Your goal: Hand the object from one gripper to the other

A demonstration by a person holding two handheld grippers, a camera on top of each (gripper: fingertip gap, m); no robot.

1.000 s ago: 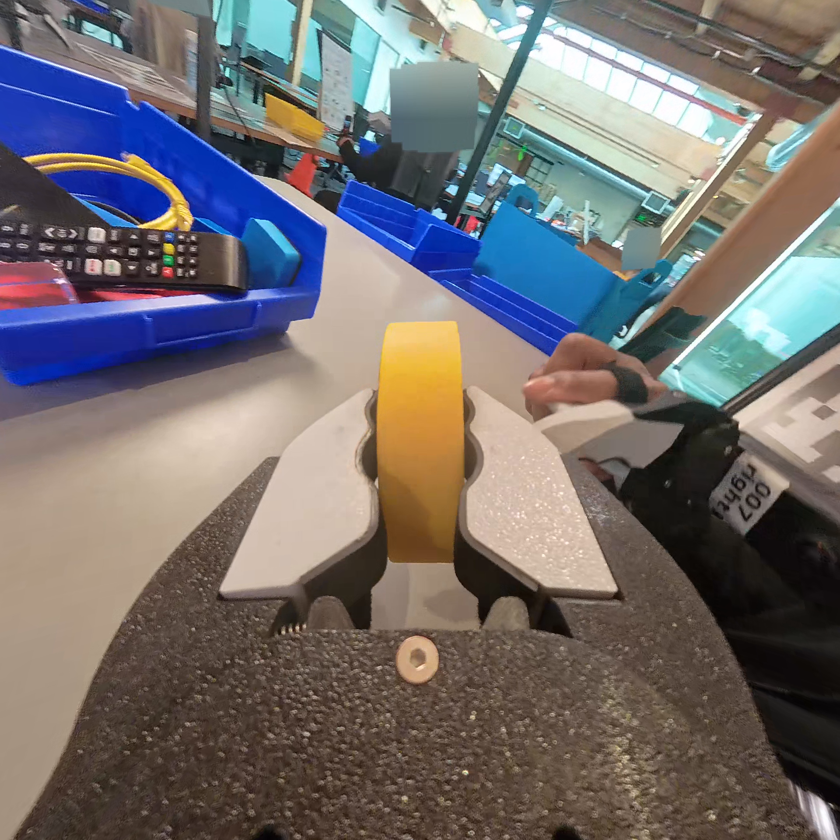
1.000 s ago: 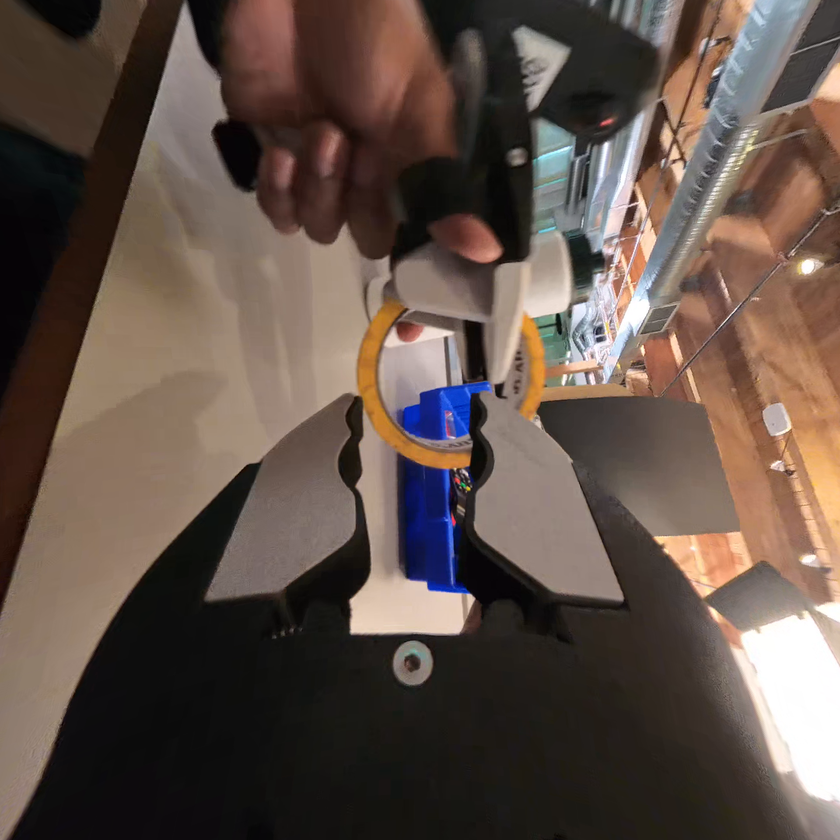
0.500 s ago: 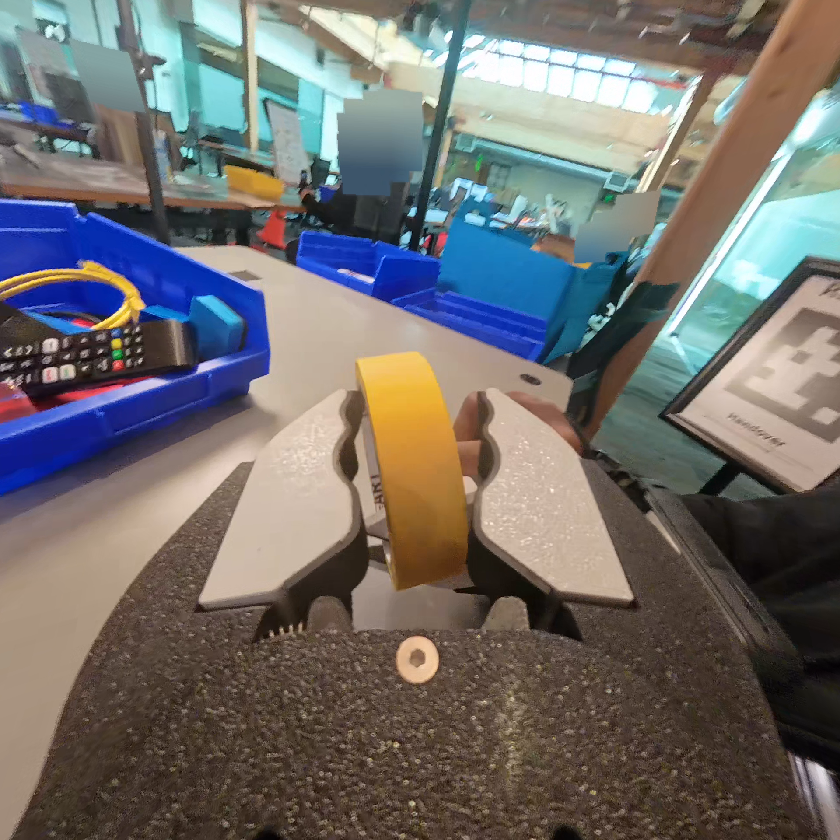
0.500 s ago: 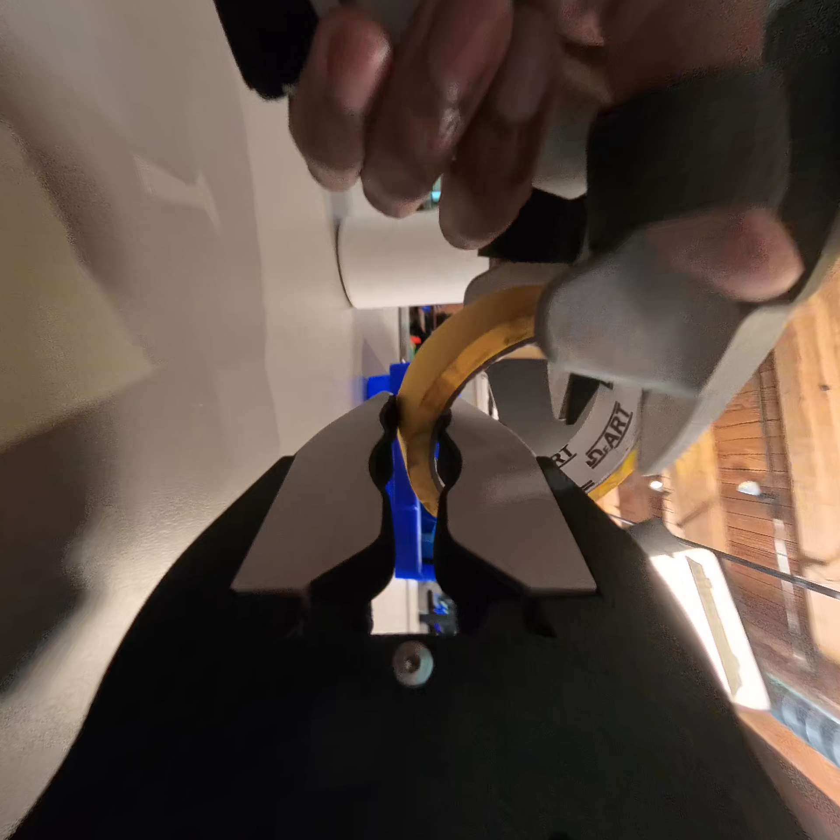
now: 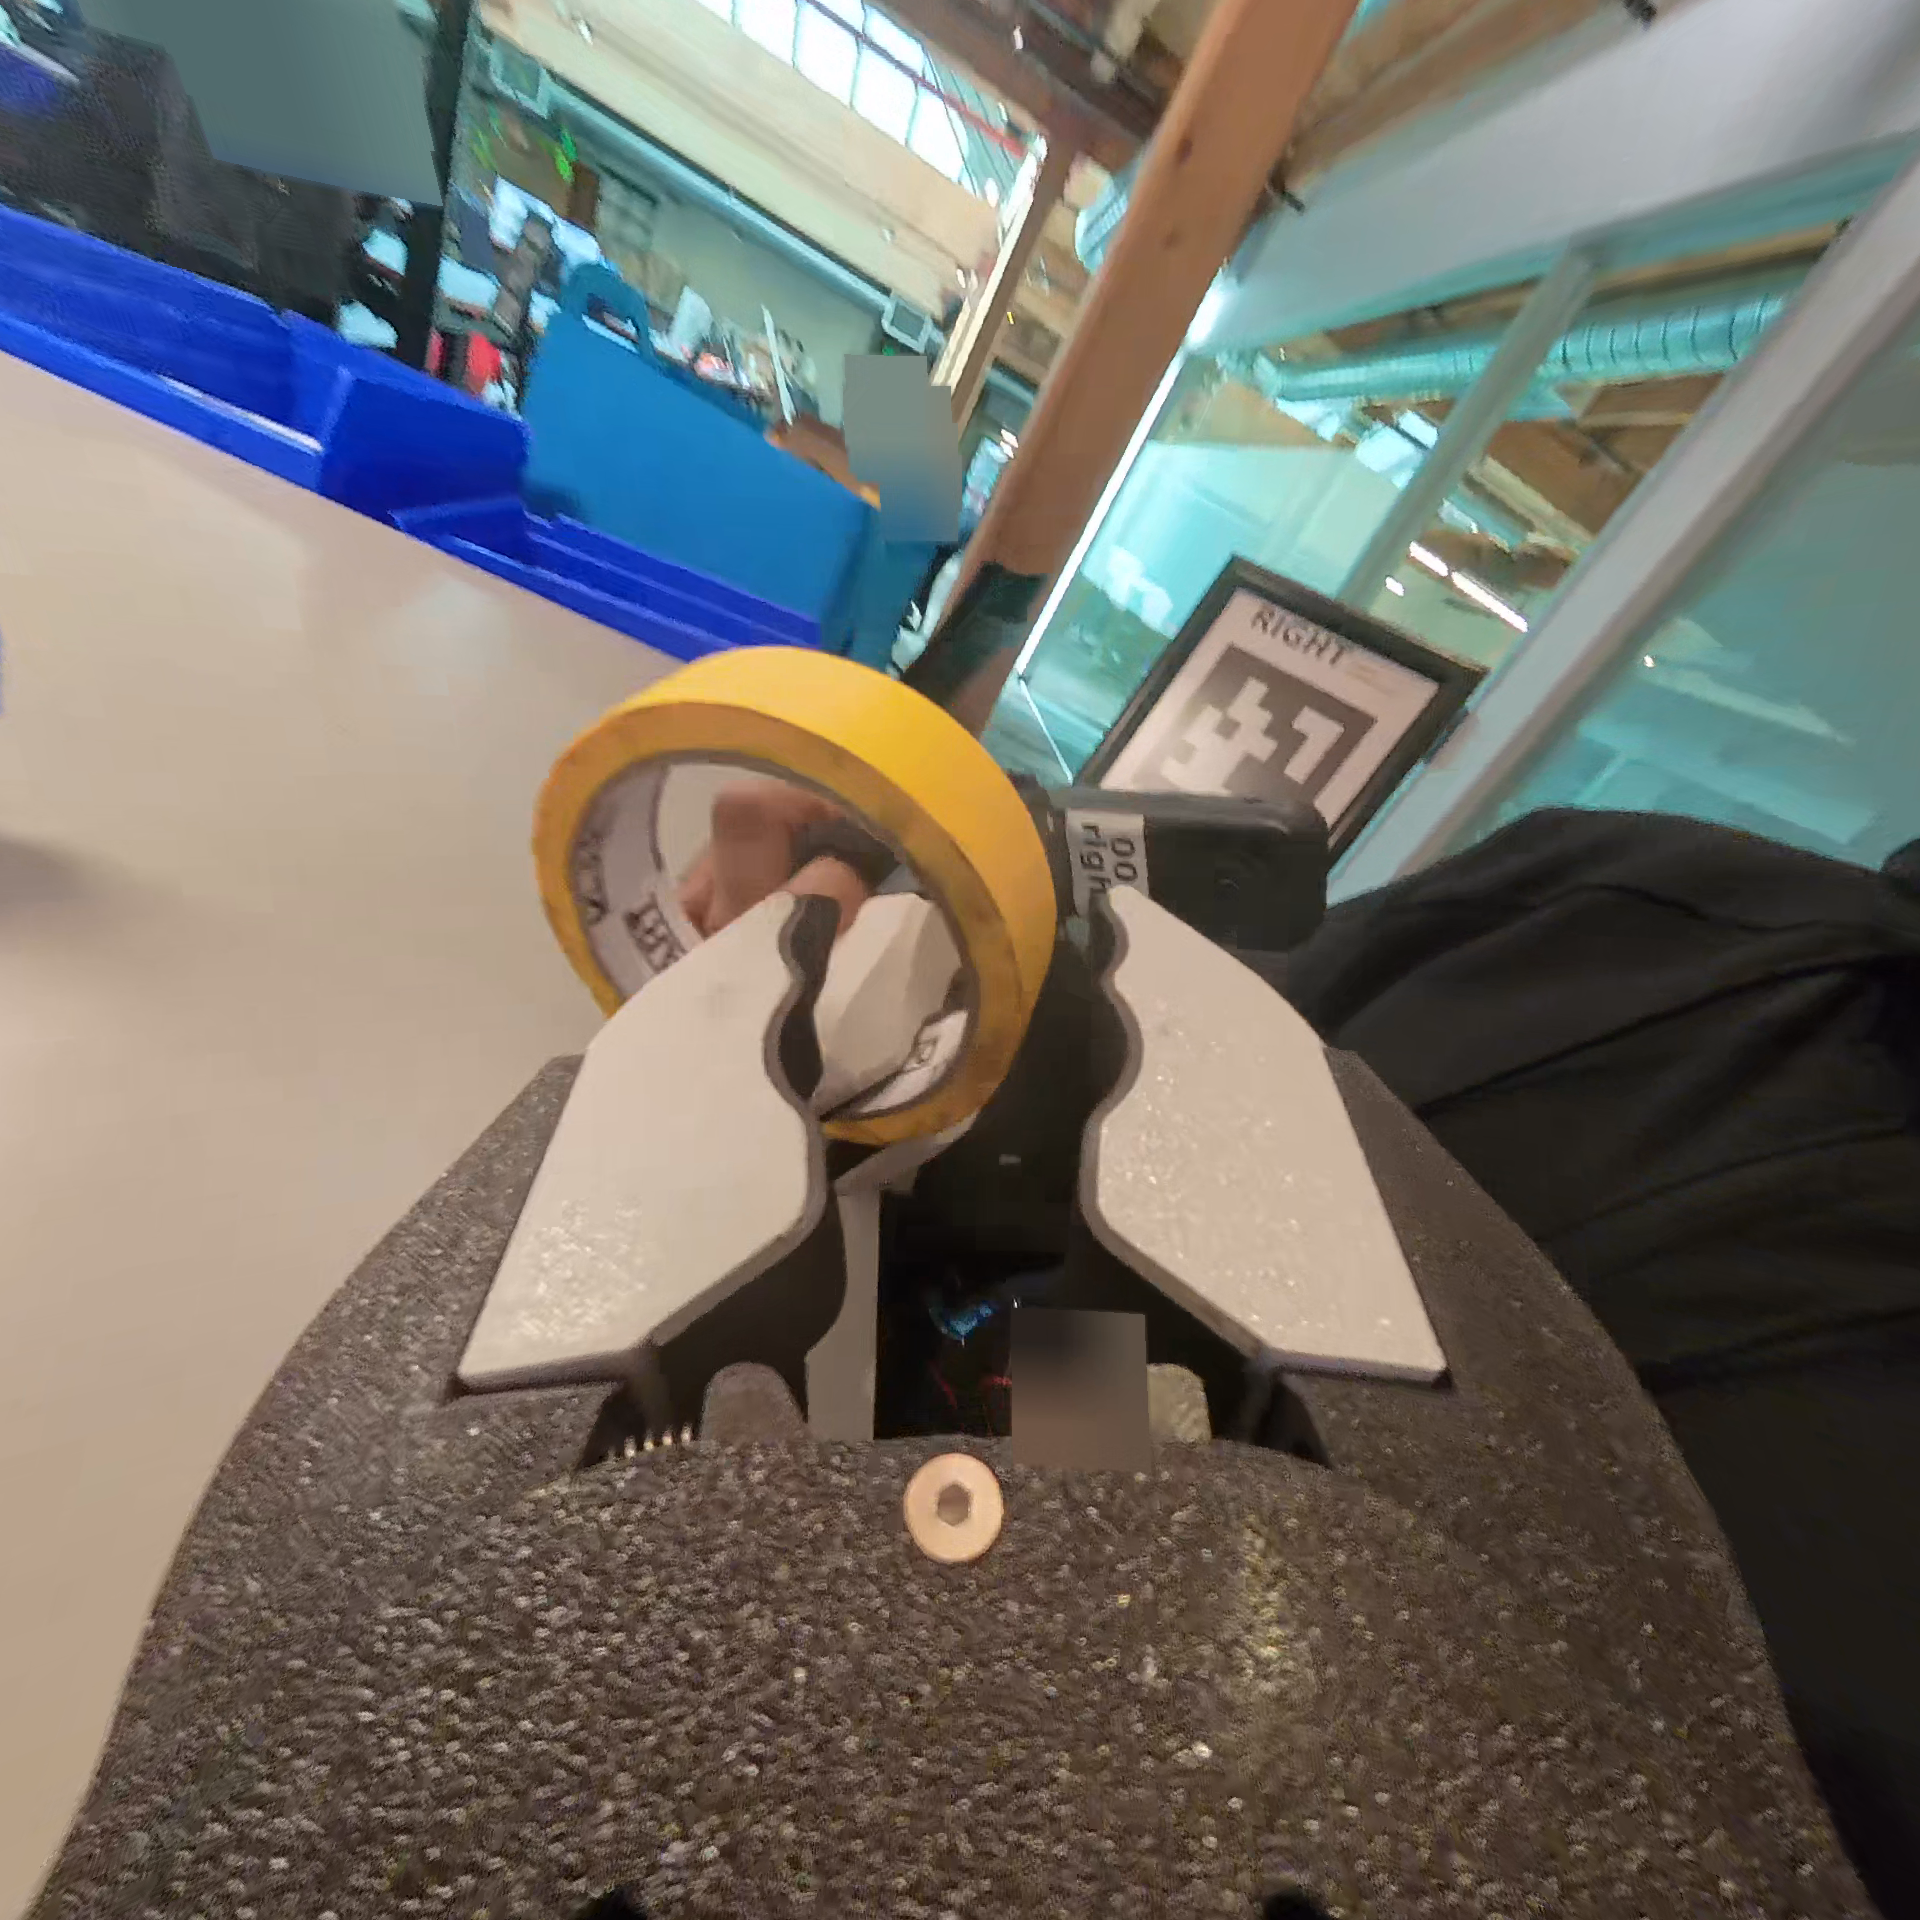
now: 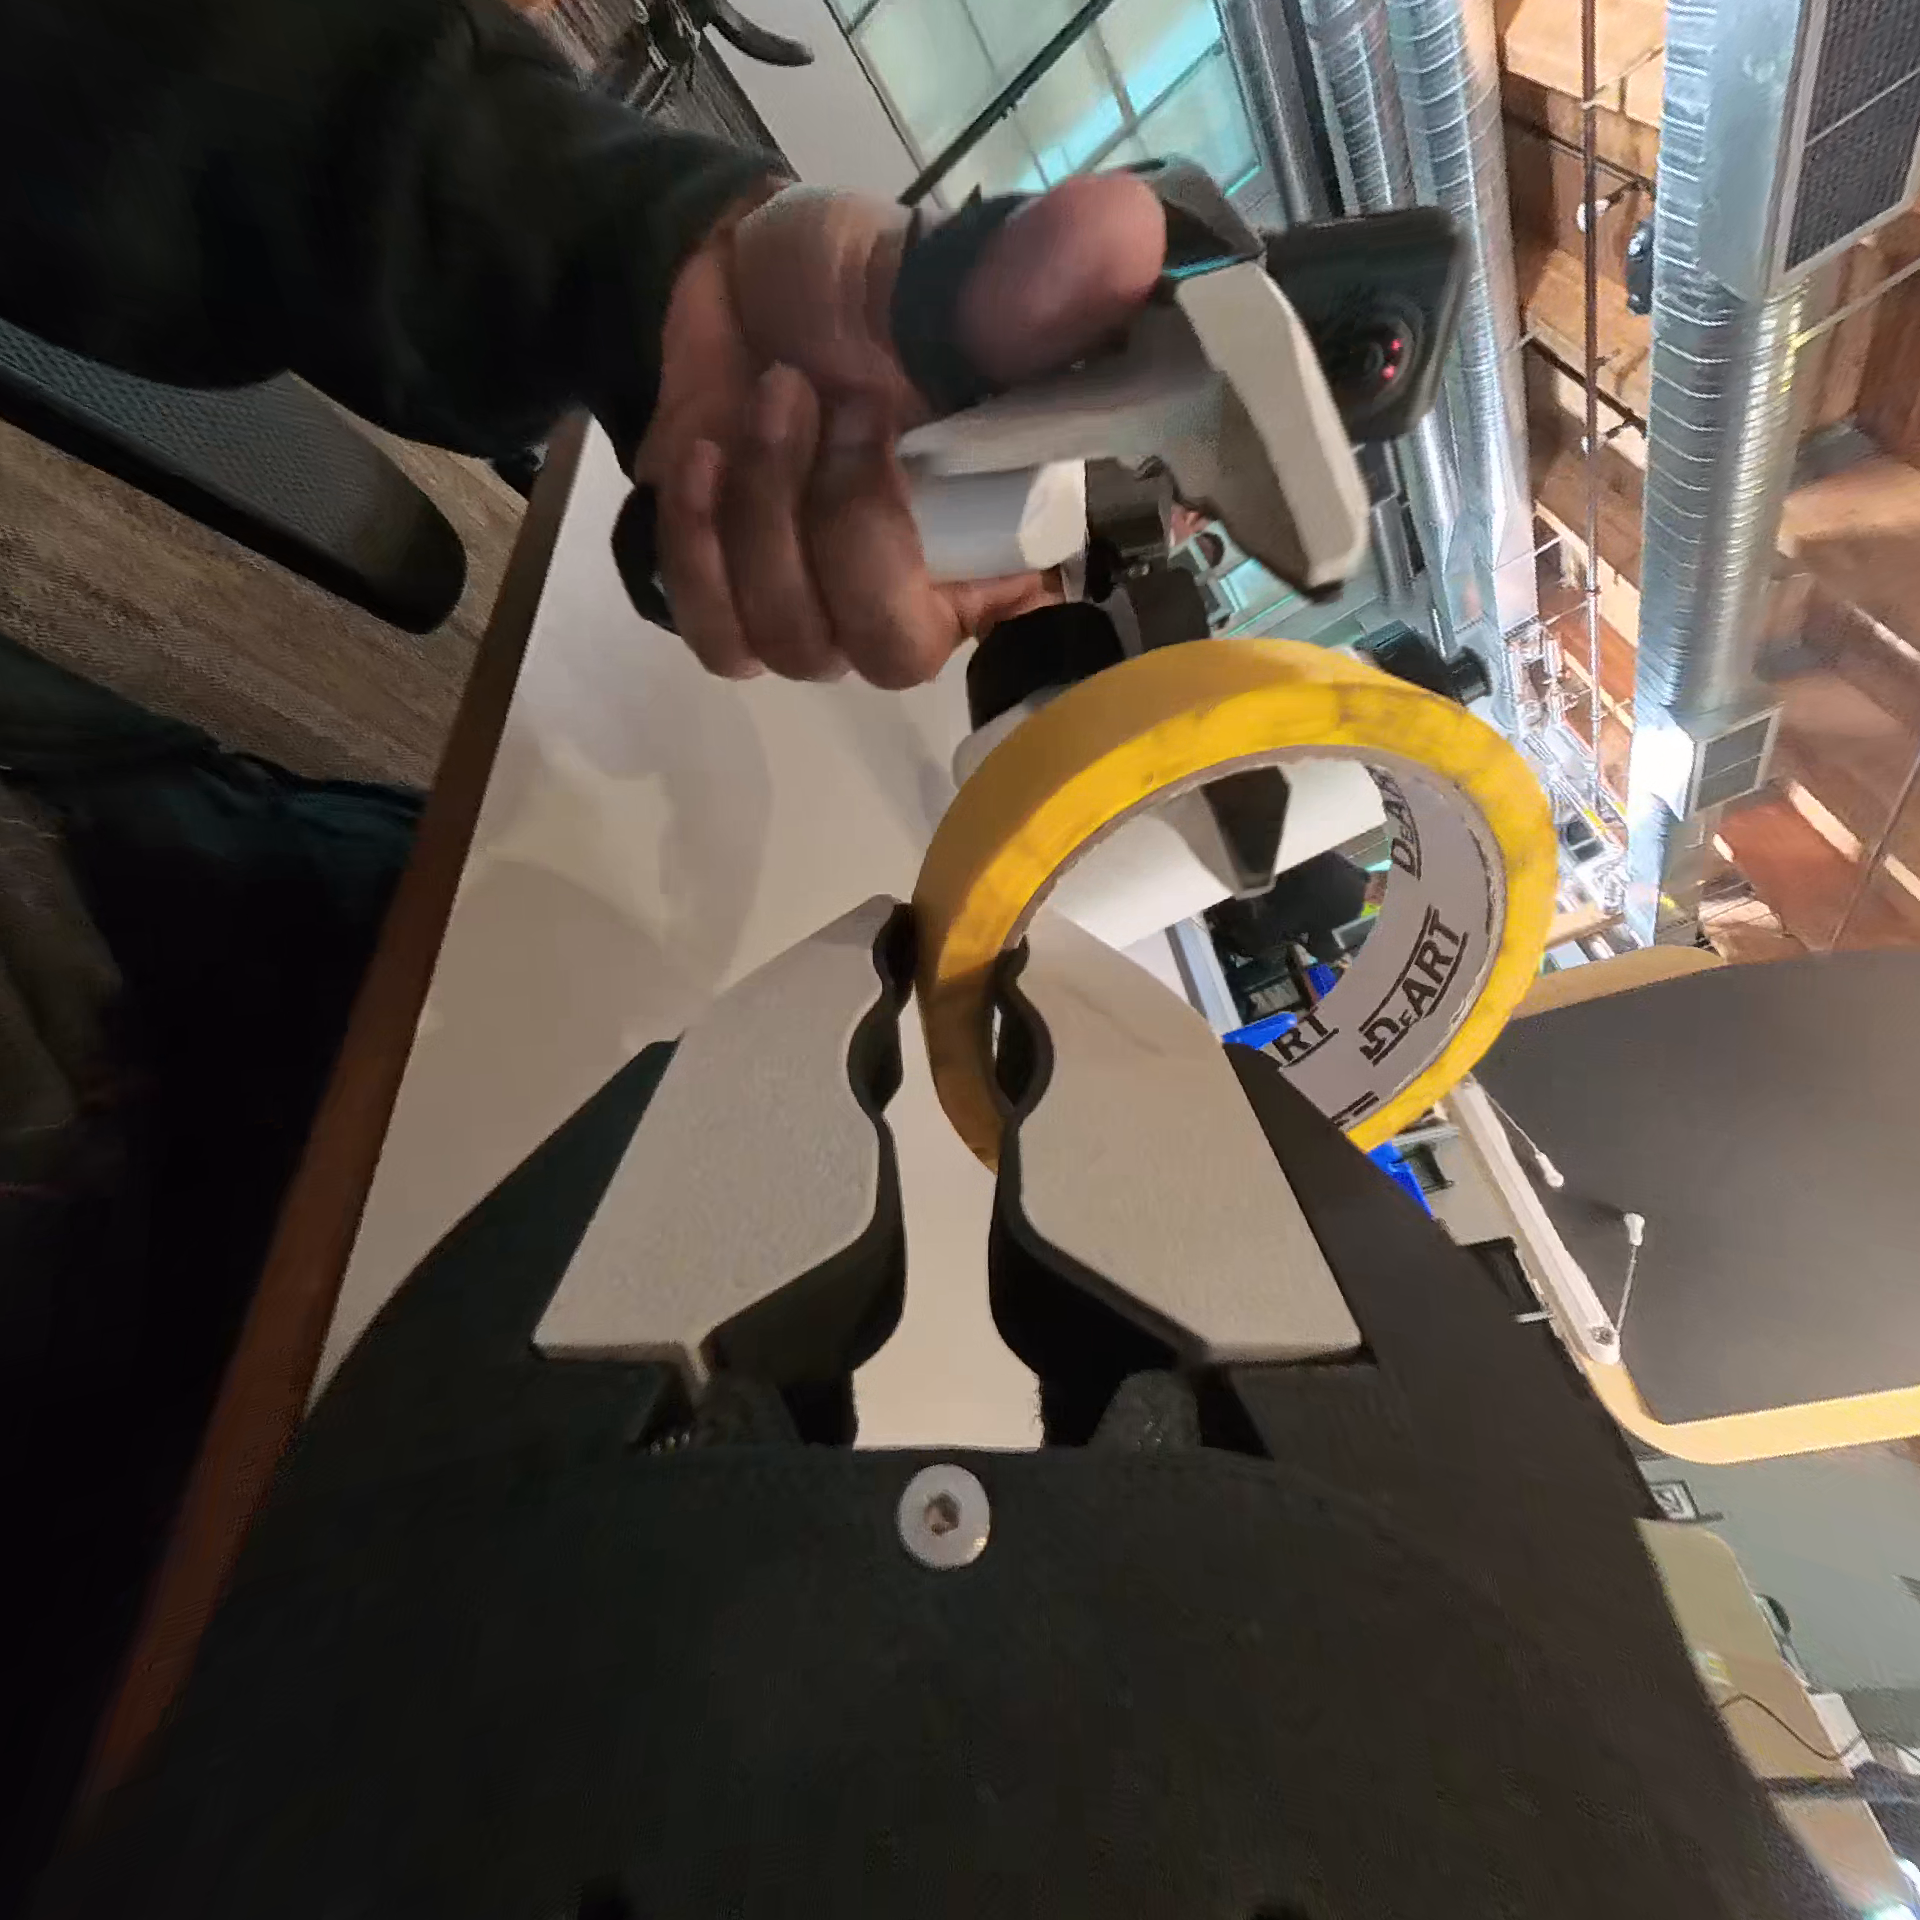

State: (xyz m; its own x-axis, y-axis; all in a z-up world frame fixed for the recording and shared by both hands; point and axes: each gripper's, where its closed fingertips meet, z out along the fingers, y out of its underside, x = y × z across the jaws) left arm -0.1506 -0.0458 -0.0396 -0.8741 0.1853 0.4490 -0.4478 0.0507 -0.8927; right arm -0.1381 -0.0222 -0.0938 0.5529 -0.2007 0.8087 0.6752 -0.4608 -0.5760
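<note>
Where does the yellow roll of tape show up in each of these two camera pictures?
Left wrist view: the yellow tape roll sits at the centre, just beyond the open left gripper, tilted, its hole facing the camera.
Right wrist view: the yellow tape roll is right of centre, its rim pinched by the right gripper.
Shared landmark: the pale table behind the roll.
</note>
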